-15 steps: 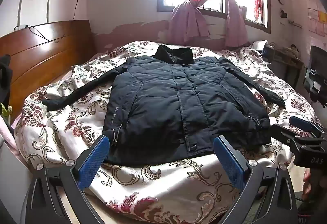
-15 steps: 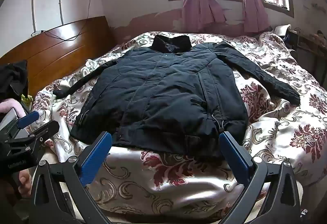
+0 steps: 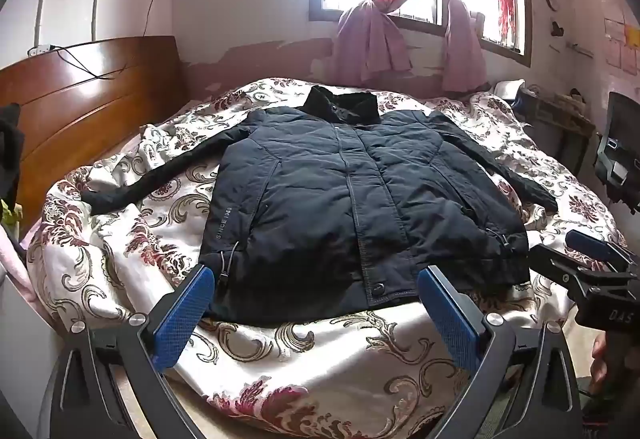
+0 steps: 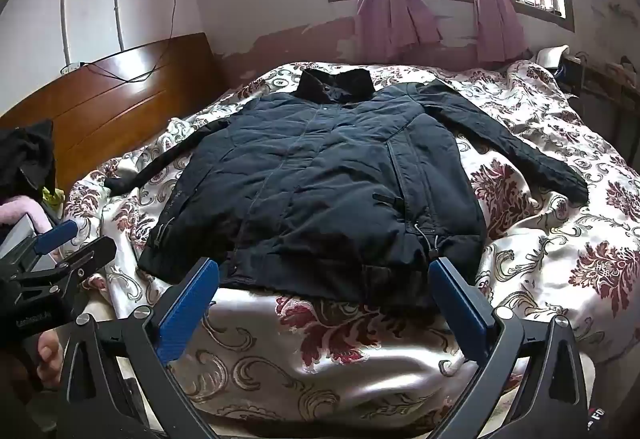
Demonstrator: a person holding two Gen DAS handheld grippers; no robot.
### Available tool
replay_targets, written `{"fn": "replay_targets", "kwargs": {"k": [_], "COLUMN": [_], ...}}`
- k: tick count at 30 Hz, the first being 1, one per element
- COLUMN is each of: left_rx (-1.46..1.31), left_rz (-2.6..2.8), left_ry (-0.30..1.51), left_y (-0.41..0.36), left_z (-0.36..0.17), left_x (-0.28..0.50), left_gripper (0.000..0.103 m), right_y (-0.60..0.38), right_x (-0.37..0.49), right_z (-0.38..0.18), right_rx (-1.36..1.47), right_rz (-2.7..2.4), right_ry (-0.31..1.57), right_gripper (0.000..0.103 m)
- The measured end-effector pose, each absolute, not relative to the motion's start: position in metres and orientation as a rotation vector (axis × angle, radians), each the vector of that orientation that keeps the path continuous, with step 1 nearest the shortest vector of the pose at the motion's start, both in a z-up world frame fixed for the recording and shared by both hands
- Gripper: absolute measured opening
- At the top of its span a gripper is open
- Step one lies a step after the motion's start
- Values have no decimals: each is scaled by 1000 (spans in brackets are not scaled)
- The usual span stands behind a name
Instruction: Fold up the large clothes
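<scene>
A bedroom: a bed under a cream and maroon floral cover, a wooden headboard, a window with knotted pink curtains on the far wall.

Left wrist view. Spread flat on the bed, front up and fastened, a dark padded jacket, collar toward the window, hem toward the camera. Both sleeves laid out to the sides of the jacket body, one sleeve reaching toward the headboard, the other sleeve trailing away from it. Left gripper poised just short of the hem, blue fingers spread wide, nothing between them, no contact with the cloth. Right gripper at the frame edge, beside the jacket's hem corner farthest from the headboard, not touching it; finger spacing not readable from here.

Right wrist view. Same jacket, unfolded, hem nearest the camera, far sleeve stretched out over the bedcover. Right gripper also short of the hem, fingers apart and empty. Left gripper visible on the headboard side of the hem.

Judged progress: laying out and smoothing apparently complete; no fold made yet. Still to come, most likely: sleeves brought in over the jacket body, sides turned in, then hem carried up toward the collar.
</scene>
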State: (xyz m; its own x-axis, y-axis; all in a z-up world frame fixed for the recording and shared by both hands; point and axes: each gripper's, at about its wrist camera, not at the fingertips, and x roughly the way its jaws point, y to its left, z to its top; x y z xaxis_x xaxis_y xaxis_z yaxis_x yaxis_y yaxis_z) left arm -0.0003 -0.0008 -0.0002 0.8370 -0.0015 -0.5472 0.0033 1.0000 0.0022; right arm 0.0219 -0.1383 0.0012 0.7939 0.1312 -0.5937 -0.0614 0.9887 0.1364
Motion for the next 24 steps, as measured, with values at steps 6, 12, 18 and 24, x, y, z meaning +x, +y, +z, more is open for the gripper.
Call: {"fn": "replay_targets", "kwargs": {"k": [6,12,18,24], "left_rx": [0,-1,-2,-3], "left_rz": [-3,-2,-2,-2], "left_ry": [580,581,582,582], "left_y": [-1,-1,0,0], "left_z": [0,0,0,0], "left_x": [0,0,0,0], "left_gripper": [102,102,102,102], "right_y": [-138,-138,-138,-138], "right_x": [22,22,22,22], "right_z": [1,2,2,1], "right_rx": [113,114,114,114], "right_rz": [104,104,105,104], "right_ry": [646,646,647,646], "right_gripper": [102,102,102,102]}}
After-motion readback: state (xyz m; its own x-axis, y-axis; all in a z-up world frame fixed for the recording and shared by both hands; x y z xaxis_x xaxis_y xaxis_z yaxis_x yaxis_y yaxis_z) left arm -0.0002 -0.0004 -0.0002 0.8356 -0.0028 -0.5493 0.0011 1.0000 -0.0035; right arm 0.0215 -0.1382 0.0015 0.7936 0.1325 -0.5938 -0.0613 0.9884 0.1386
